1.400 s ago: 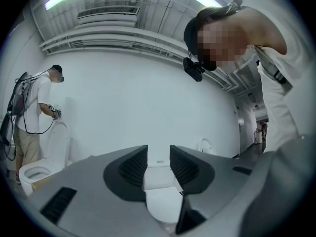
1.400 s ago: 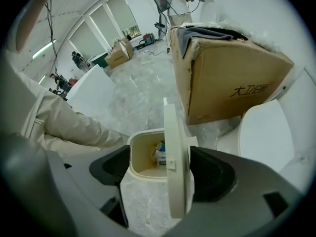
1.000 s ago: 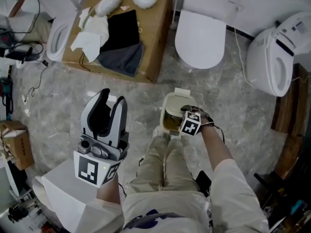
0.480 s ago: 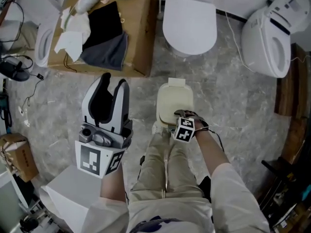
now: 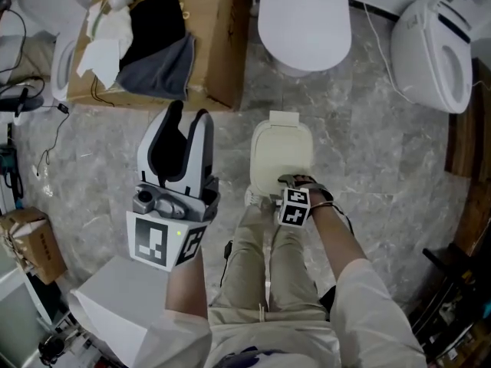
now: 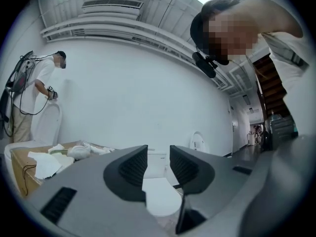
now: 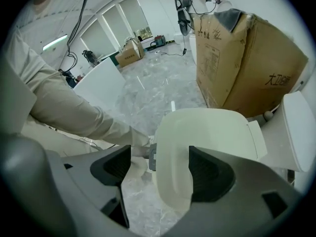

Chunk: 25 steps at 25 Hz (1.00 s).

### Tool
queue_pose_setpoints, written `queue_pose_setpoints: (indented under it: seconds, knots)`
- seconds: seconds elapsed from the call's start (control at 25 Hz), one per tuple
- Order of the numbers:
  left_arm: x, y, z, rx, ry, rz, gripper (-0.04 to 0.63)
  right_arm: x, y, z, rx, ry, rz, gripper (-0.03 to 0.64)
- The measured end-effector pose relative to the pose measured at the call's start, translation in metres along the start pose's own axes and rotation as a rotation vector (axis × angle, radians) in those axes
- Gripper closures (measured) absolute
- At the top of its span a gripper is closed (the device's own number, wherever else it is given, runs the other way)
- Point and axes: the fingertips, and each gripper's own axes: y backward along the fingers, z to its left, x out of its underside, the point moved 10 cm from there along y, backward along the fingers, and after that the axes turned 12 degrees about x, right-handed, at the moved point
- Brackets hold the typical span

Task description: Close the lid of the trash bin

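Observation:
The small cream trash bin (image 5: 281, 156) stands on the marble floor in front of my knees, its lid lying flat down on it. My right gripper (image 5: 286, 182) points steeply down at the lid's near rim. In the right gripper view the lid (image 7: 212, 132) fills the middle, and its near edge lies inside the wide gap of my right gripper (image 7: 160, 157). The left pad stands apart from the lid; nothing is pinched. My left gripper (image 5: 188, 113) is held level well to the left of the bin. Seen from its own camera, my left gripper (image 6: 159, 154) shows a narrow empty gap.
A big cardboard box (image 5: 219, 60) with cloths and paper on it stands behind the left gripper. White toilets (image 5: 304, 21) (image 5: 433, 41) line the back. A small carton (image 5: 31, 240) and a white box (image 5: 115, 297) sit at the lower left. A person (image 6: 37, 83) stands far off.
The bin's lid has gone from half raised, with the inside showing, to flat down. My right gripper came down with it to the near rim. The left gripper sank a little.

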Motion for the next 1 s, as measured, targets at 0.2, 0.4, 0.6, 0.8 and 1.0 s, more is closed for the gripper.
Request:
queue_pose_setpoints:
  seconds: [0.2,0.4,0.6,0.8,1.0]
  knots:
    - [0.018,-0.004,-0.001,-0.006,-0.003,0.004,0.477,0.007,-0.018,0.006,0.0,0.013,-0.006,0.244]
    - [0.034,-0.008,-0.003,-0.016,0.018,-0.003,0.477,0.013,-0.032,0.009,-0.002,0.037,0.003,0.242]
    - [0.043,-0.005,-0.003,-0.029,0.028,0.007,0.477,0.016,-0.044,0.011,-0.005,0.073,0.028,0.241]
    - [0.048,-0.002,-0.001,-0.038,0.022,0.025,0.477,0.02,-0.051,0.013,0.016,0.12,0.029,0.245]
    - [0.055,-0.006,0.001,-0.034,0.016,0.042,0.477,0.021,-0.055,0.013,0.012,0.13,0.044,0.245]
